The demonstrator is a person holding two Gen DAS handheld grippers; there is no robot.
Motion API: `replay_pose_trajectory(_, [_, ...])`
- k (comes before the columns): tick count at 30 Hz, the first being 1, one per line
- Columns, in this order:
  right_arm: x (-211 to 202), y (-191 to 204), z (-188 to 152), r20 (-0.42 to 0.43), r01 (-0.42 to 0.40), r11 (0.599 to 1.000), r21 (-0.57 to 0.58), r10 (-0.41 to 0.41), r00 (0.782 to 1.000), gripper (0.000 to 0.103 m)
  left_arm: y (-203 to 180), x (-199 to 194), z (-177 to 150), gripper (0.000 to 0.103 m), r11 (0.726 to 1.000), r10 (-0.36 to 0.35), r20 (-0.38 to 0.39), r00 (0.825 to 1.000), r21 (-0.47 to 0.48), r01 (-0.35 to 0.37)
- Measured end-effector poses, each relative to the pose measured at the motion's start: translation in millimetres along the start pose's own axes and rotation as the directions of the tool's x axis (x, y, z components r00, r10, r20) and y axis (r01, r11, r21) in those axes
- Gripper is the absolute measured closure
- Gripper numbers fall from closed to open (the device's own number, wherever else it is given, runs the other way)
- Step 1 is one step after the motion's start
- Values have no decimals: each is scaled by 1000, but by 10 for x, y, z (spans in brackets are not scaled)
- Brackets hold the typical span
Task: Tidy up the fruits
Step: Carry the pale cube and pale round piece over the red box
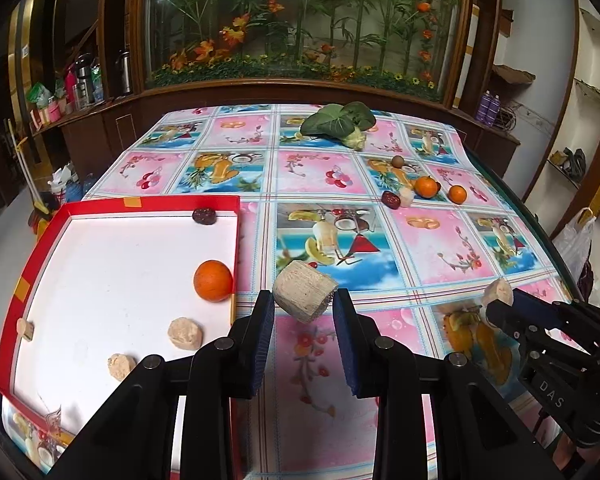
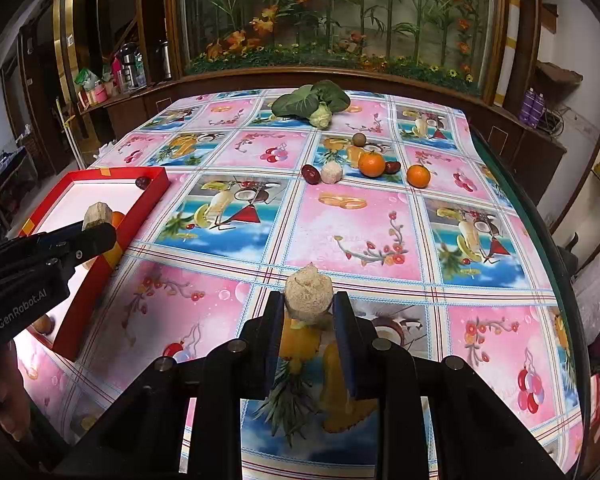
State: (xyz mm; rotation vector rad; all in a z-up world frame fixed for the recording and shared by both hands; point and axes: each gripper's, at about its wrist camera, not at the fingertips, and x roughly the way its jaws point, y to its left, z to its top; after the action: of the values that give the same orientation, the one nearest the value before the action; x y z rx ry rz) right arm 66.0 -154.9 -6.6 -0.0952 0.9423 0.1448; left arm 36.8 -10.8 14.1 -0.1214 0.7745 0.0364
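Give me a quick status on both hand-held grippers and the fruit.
Left hand-held gripper shut on beige chunk. Right hand-held gripper shut on second chunk. Red tray partly filled. Path clear.

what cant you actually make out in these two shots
- Left wrist view: the tray's near corner is hidden behind the left gripper, which holds a pale chunk.
- Right wrist view: most of the tray's inside is hidden by the left gripper's black body.
- Both views: the small round brown fruit far back is too small to name.
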Motion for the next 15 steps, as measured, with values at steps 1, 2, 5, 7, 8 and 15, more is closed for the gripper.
replay_pose_trajectory(1, [0,5,4,0,0,1000,-2,0,1000,77,7,0,3,74,1000,1,0,1000,-2,-1])
replay_pose_trajectory(2, [0,6,6,1,0,1000,-3,0,1000,77,13,2,0,74,1000,2,0,1000,-3,-2])
replay_pose_trajectory(5, [1,16,11,2,0,1000,-7,0,1000,77,25,2,-5,74,1000,2,-1,1000,-6,-2])
replay_pose_trajectory(7, [0,25,14,3,0,1000,-10,0,1000,77,27,4,-6,74,1000,4,-1,1000,-5,-4])
replay_pose_trajectory(8, [0,27,14,3,0,1000,-10,0,1000,77,32,6,-9,74,1000,1,-3,1000,-7,-1])
replay_pose_trajectory(15, [0,40,20,4,-1,1000,-13,2,1000,77,46,-3,-19,74,1000,1,-1,1000,-9,-1])
